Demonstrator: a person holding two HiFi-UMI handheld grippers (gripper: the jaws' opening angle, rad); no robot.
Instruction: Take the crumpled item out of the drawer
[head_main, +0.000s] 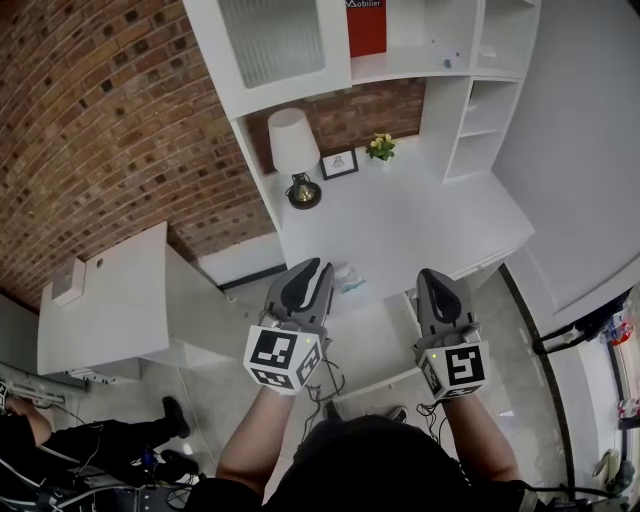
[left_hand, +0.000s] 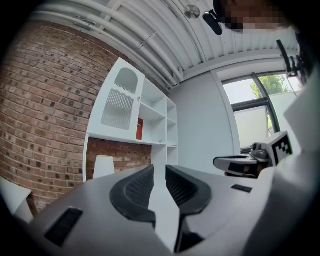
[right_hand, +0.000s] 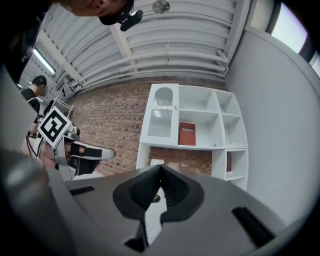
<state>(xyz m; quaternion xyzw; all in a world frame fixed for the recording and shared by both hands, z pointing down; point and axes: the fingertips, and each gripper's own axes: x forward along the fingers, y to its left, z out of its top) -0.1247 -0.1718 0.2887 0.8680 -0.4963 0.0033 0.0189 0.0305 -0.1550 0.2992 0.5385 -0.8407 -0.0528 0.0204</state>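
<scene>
Lower ctr: left tongs (left_hand: 159, 169) at narrow gap, nothing btwn; right tongs (right_hand: 160, 169) closed tip to tip, empty. Pale crumpled item (head_main: 352, 281) mid-frame, just past left tongs' tip, at front edge of white surface (head_main: 420, 220). White-shaded table lamp (head_main: 295, 150) upper ctr.

Left claw (head_main: 318, 270) slightly parted, right claw (head_main: 433, 277) pressed together.

A red-brown brick wall (head_main: 90, 120) backs a white desk (head_main: 420, 230) and a white open shelf unit (head_main: 300, 60). A white-shaded table lamp (head_main: 293, 142), a small framed picture (head_main: 339, 163) and yellow potted flowers (head_main: 380, 147) stand on the desk. The pale grey floor (head_main: 225, 385) lies below and a ribbed white ceiling (right_hand: 165, 50) above; daylight enters a dark-framed window (left_hand: 250, 120).
</scene>
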